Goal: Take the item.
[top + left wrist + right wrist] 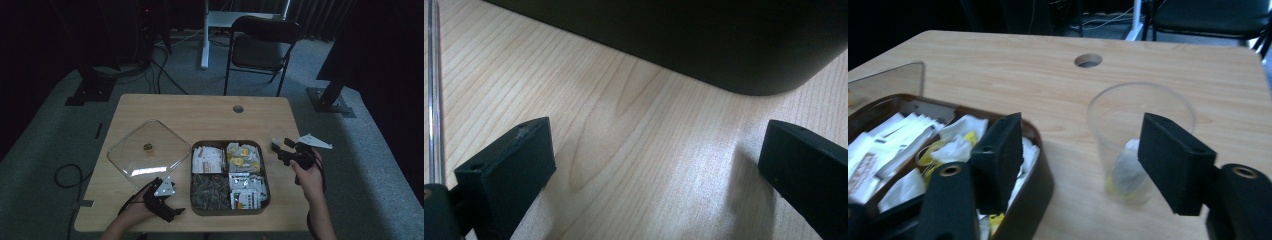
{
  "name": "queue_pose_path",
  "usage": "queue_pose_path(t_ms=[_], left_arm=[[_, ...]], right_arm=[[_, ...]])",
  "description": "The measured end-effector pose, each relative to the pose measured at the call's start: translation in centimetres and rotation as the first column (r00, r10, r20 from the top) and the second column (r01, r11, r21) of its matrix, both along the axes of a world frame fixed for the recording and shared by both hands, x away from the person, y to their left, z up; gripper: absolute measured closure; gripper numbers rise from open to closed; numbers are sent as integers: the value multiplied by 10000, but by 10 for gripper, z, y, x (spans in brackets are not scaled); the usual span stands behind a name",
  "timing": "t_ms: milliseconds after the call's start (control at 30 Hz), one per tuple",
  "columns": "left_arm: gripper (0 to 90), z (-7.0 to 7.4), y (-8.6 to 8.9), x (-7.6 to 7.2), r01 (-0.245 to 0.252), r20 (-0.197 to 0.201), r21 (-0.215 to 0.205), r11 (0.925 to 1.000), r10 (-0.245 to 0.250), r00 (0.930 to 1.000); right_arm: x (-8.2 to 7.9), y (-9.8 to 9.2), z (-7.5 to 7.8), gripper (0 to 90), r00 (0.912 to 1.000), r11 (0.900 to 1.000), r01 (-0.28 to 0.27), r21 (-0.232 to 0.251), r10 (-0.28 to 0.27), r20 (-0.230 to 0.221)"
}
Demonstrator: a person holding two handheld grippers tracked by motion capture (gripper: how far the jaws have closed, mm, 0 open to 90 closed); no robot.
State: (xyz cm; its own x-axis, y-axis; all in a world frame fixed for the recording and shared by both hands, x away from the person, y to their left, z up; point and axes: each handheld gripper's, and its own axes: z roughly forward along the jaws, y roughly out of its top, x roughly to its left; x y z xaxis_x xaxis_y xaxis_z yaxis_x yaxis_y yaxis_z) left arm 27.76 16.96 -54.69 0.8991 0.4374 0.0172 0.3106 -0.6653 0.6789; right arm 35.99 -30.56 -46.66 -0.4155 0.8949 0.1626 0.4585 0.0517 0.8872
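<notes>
Right gripper (1080, 160) hangs with jaws spread wide, nothing pinched, over a clear cup (1138, 137) with a tea bag (1128, 172) inside, standing just right of the tray (1040, 182). Bare table (200, 112) beyond, right edge near. Left gripper (654, 170), spread and empty, rests at the tray's near-left corner beside the lid (149, 152).

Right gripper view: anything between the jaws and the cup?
Nothing. The right gripper stands open just short of the clear cup, which holds a tea bag; bare table around it. The tray sits beside it.
</notes>
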Motion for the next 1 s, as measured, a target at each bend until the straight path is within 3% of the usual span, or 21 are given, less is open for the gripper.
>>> queue_pose_path(t_ms=[500, 700, 1000], left_arm=[[16, 0, 0, 0, -7, -3, -12, 10000, 7, 10000], [16, 0, 0, 0, -2, -4, -2, 10000, 2, 10000], [16, 0, 0, 0, -3, -3, -6, 10000, 3, 10000]], right_arm=[[-24, 5, -23, 199, 9985, 9986, -507, -158, 503, -215], [-30, 5, -38, 186, 9971, 9978, -648, -100, 644, -405], [-36, 1, -55, 184, 9952, 9965, -744, -392, 717, -660]])
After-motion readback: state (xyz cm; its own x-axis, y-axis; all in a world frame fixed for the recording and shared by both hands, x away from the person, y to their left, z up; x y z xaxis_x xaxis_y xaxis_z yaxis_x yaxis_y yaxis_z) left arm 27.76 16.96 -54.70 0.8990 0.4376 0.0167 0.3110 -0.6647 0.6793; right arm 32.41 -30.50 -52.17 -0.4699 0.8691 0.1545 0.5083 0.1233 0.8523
